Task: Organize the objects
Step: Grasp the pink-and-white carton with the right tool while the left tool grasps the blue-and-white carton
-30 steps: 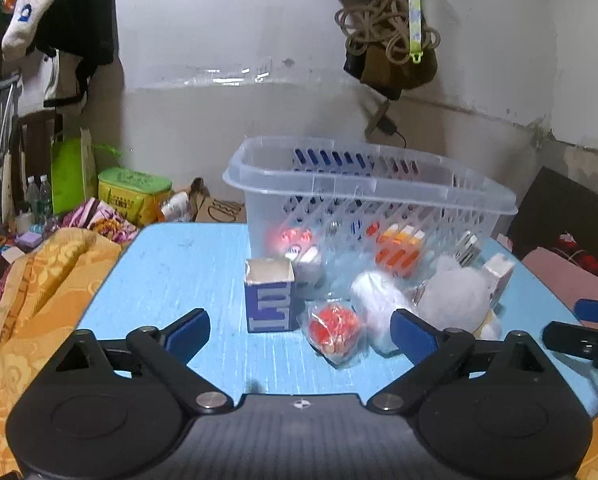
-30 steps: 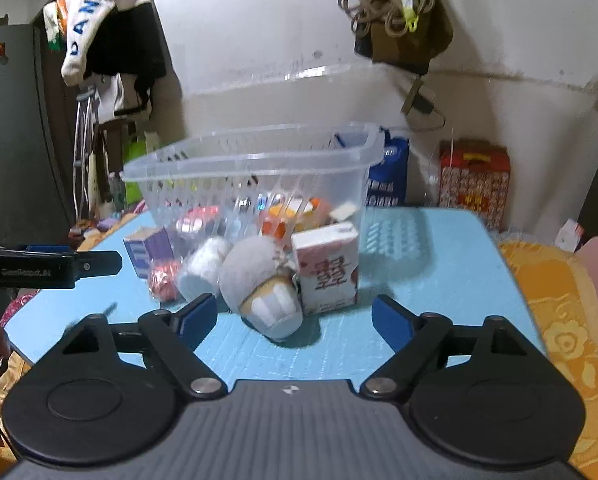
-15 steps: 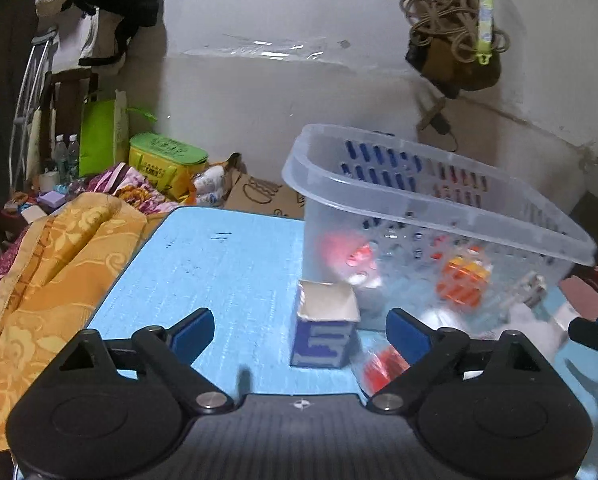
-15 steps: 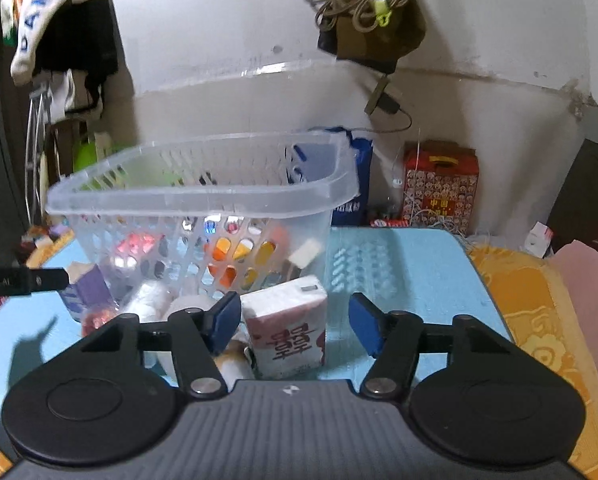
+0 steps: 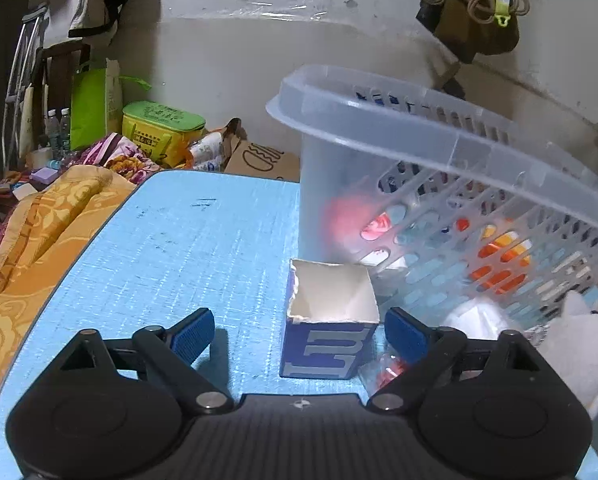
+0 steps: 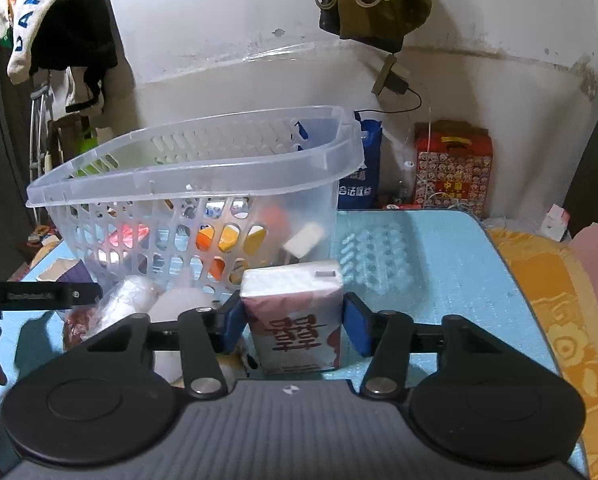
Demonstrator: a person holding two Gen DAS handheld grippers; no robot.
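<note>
the right gripper point(image 6: 293, 322) is closing on the upright tissue pack point(image 6: 295, 316) between its jaws, while the left gripper point(image 5: 299, 330), closing too, straddles the open blue box point(image 5: 327, 328) without touching it.

Left wrist view: set low behind the left tongs point(image 5: 297, 334), looking forward and downward across the blue bench point(image 5: 179, 248), close to the clear basket point(image 5: 439, 148) at right. Right wrist view: likewise behind the right tongs point(image 6: 293, 322), close to the same basket point(image 6: 203, 168), seen from its opposite end. Both views share the basket, bench and rear wall point(image 6: 227, 20).
</note>
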